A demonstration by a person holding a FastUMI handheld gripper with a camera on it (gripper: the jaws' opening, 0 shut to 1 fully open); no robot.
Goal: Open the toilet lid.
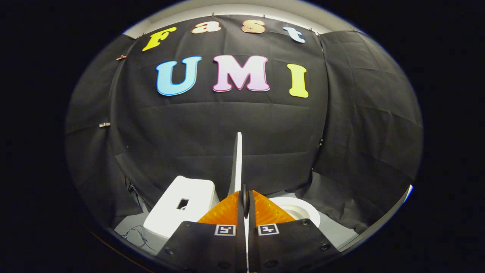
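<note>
The white toilet lid (237,163) stands up on edge, seen edge-on as a thin vertical blade rising just above my fingers. My gripper (245,197) is shut on the lid, both fingers pressed against its two faces near its lower part. To the right of the fingers lies the white toilet bowl with its seat ring (299,210), uncovered. To the left stands the white tank (182,212), with a dark rectangular opening in its top.
Black cloth walls (227,129) close in the booth behind and on both sides. The pale floor (335,231) shows around the toilet, with thin wires (134,231) lying on it left of the tank.
</note>
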